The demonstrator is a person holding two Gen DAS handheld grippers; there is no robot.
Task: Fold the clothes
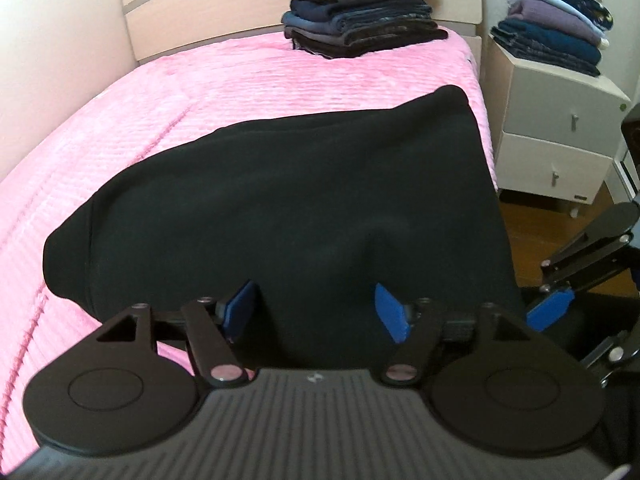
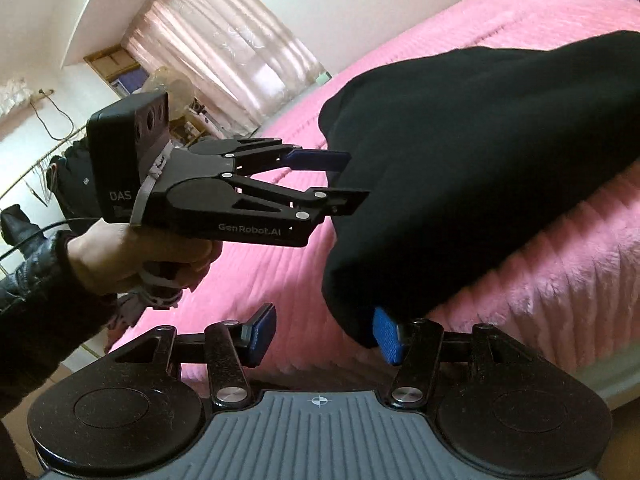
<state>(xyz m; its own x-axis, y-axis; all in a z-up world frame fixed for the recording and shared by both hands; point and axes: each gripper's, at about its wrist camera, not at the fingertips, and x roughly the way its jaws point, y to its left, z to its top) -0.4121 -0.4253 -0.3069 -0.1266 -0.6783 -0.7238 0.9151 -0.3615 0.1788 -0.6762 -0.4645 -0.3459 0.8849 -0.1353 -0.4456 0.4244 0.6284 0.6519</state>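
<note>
A black garment [image 1: 280, 200] lies folded on a pink bedspread [image 1: 200, 92], its near end draping over the bed's edge, likely left there for another fold. The left gripper [image 1: 316, 312] hovers just above that draped end, jaws parted, gripping nothing. The right gripper [image 2: 324, 336], beside it, is also parted; the hanging corner sits against its right pad, not pinched (contact is hard to judge). Far beyond both claws, finished stacks of folded clothes [image 1: 360, 12] wait by the headboard and on a nightstand [image 1: 560, 120].
</note>
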